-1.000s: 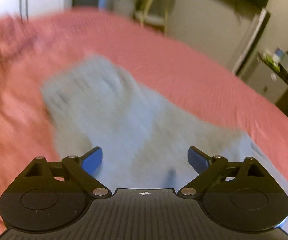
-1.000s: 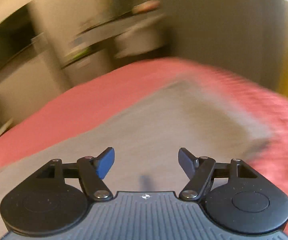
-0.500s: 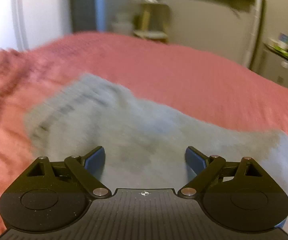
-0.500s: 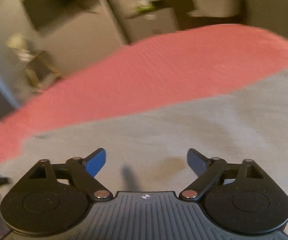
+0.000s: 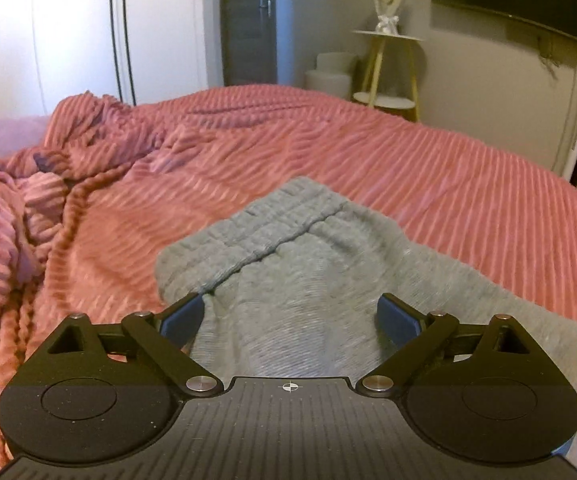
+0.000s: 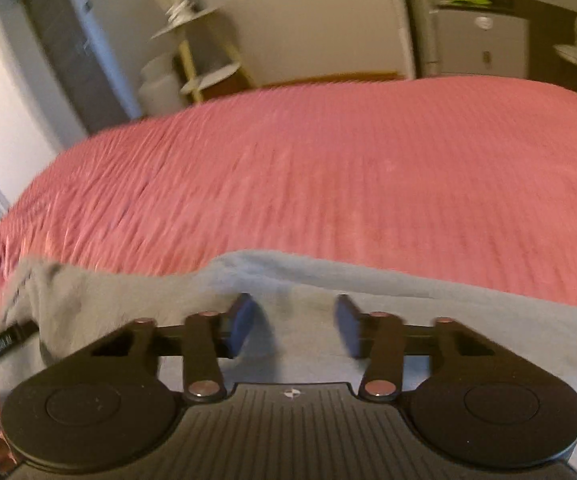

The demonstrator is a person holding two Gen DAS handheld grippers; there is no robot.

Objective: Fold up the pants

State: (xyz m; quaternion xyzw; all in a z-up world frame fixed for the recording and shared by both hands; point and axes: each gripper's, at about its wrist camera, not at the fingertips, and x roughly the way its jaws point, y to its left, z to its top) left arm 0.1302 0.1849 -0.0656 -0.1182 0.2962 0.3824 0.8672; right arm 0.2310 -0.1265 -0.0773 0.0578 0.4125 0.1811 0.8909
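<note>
Right gripper closing over the far edge of the pants — left gripper wide open at the waistband end.

The pink bedspread fills both views, and the grey pants lie flat on it, their long axis running sideways from the waistband off to the right. Both grippers point down at the cloth from the near side. The right one's jaws are narrowing with fabric between them, though the pads do not yet seem to pinch it. The left one holds nothing — its left finger sits just at the waistband's near corner, so it looks nearer that end.
</note>
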